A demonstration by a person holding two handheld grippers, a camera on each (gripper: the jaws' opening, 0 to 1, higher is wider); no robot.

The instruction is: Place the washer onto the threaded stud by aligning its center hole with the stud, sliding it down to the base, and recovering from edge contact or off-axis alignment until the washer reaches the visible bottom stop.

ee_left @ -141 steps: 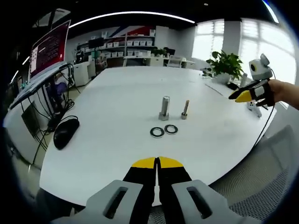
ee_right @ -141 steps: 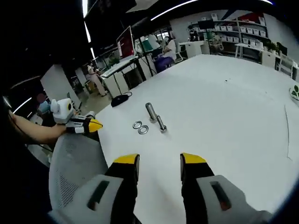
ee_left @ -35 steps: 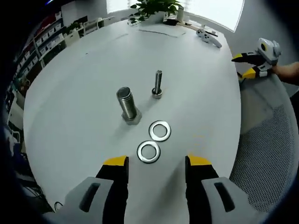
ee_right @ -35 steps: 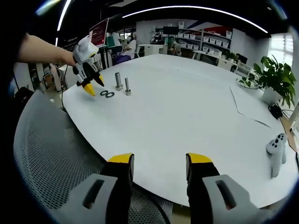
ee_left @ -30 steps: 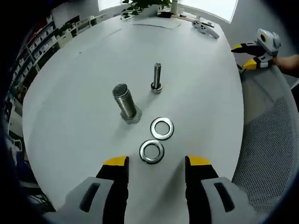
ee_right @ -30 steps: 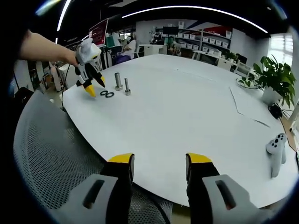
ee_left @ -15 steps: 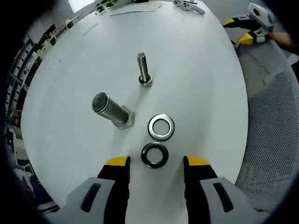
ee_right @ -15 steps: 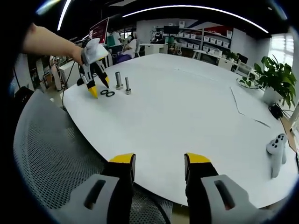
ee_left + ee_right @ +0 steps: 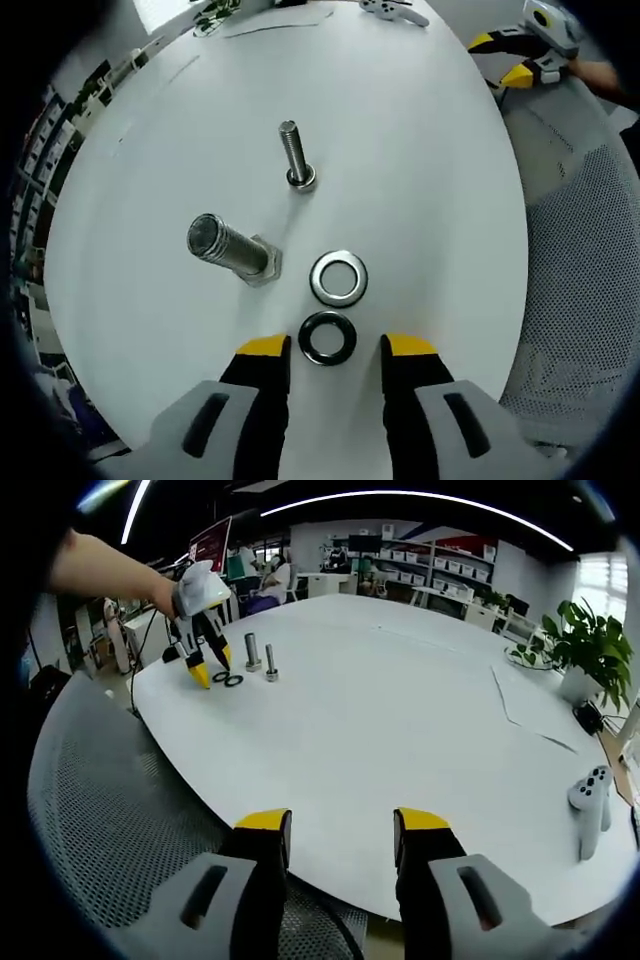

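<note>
Looking down along the left gripper (image 9: 329,347), the left gripper view gives the close detail: its yellow-tipped fingers (image 9: 265,349) stand apart on either side of a dark washer (image 9: 328,338) lying flat on the white desk (image 9: 420,170), not yet closed on it. A second, brighter washer (image 9: 339,279) lies just beside it at 12 o'clock, a thick threaded stud (image 9: 232,249) on a hex base stands at about 10 o'clock, and a slimmer bolt (image 9: 294,157) stands farther off near 12. The right gripper view takes in the wider room: the right gripper (image 9: 332,825) hangs with fingers open and empty over the desk edge beside a grey mesh chair (image 9: 120,810), a potted plant (image 9: 582,650) at 3 o'clock, a white controller (image 9: 588,800) at 4. No writing is legible.
</note>
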